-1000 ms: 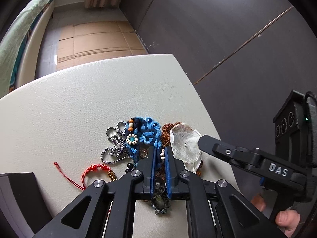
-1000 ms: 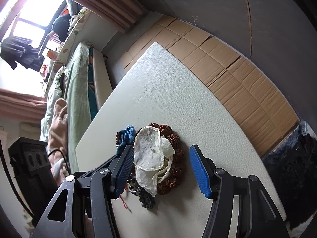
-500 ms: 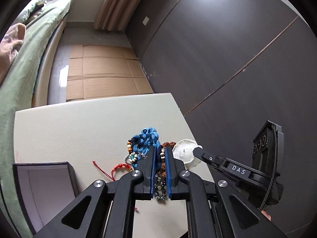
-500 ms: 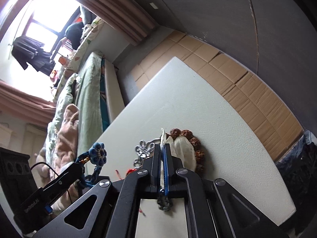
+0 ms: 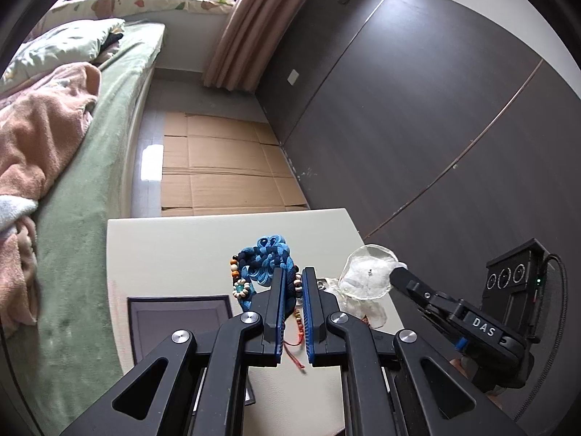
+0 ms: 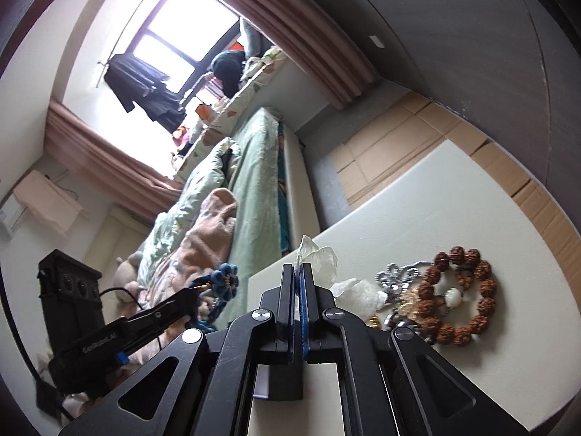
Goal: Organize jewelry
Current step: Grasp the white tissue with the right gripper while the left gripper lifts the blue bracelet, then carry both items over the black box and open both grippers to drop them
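Blue knotted-cord bracelet (image 5: 267,265) dangles pinched in left gripper (image 5: 293,283) above table (image 5: 174,247); soft, light, snag-prone; hold by cord. Right gripper (image 6: 299,279) jaws clamp translucent pouch (image 6: 319,258)

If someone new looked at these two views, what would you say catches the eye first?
Probably the blue braided bracelet lifted above the table in the left gripper. Beside it, the right gripper pinches a sheer white pouch. On the table, a brown bead bracelet rests against a silver chain.
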### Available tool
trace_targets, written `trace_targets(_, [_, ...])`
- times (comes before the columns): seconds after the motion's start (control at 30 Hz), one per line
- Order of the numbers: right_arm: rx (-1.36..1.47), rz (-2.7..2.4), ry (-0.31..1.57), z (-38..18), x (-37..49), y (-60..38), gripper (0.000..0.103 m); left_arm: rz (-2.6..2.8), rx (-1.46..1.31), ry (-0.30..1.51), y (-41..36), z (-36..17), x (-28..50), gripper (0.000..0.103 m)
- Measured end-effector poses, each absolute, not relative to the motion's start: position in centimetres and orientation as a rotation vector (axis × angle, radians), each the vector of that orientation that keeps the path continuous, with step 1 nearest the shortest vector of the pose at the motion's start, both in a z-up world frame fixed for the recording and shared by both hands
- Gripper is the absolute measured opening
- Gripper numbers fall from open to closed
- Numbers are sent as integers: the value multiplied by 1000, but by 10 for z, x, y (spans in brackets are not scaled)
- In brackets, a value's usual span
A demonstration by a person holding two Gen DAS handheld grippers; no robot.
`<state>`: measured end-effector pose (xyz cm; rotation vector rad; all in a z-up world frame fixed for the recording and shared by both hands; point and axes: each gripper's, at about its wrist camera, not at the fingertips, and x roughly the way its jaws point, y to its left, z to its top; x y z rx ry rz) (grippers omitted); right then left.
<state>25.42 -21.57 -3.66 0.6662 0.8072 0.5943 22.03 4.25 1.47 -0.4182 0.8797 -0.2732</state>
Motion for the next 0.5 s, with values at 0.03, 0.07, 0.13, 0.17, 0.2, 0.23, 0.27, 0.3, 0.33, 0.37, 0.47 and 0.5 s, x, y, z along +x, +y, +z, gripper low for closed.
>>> trace_targets(0.03, [665, 621, 792, -33, 252, -209, 4, -266, -422, 877, 49, 15, 218, 9])
trace_targets(0.07, [659, 644, 778, -29, 249, -203, 4, -257, -428, 873, 55, 15, 216, 9])
trace_targets(0.13, [644, 688, 756, -24, 245, -189, 4, -239, -442, 866, 68, 17, 214, 9])
trace_targets(0.17, [637, 708, 751, -22, 243, -181, 4, -231, -447, 862, 74, 17, 212, 9])
trace_targets(0.2, [629, 726, 750, -21, 241, -173, 4, -224, -453, 859, 80, 18, 211, 9])
trace_targets(0.23, [621, 739, 753, -21, 240, -166, 4, -218, -461, 855, 85, 18, 210, 9])
trace_targets(0.27, [615, 750, 760, -22, 240, -158, 4, -212, -468, 854, 90, 19, 210, 9])
trace_targets(0.3, [610, 772, 784, -26, 240, -145, 4, -205, -475, 853, 94, 18, 209, 9])
trace_targets(0.33, [610, 772, 784, -26, 240, -145, 4, -200, -481, 852, 98, 18, 209, 9])
trace_targets(0.37, [614, 789, 797, -28, 240, -138, 4, -196, -489, 853, 102, 18, 209, 9])
trace_targets(0.47, [598, 822, 814, -30, 241, -118, 4, -186, -514, 857, 111, 15, 209, 9])
trace_targets(0.5, [592, 834, 823, -31, 242, -111, 4, -180, -510, 861, 112, 13, 209, 9])
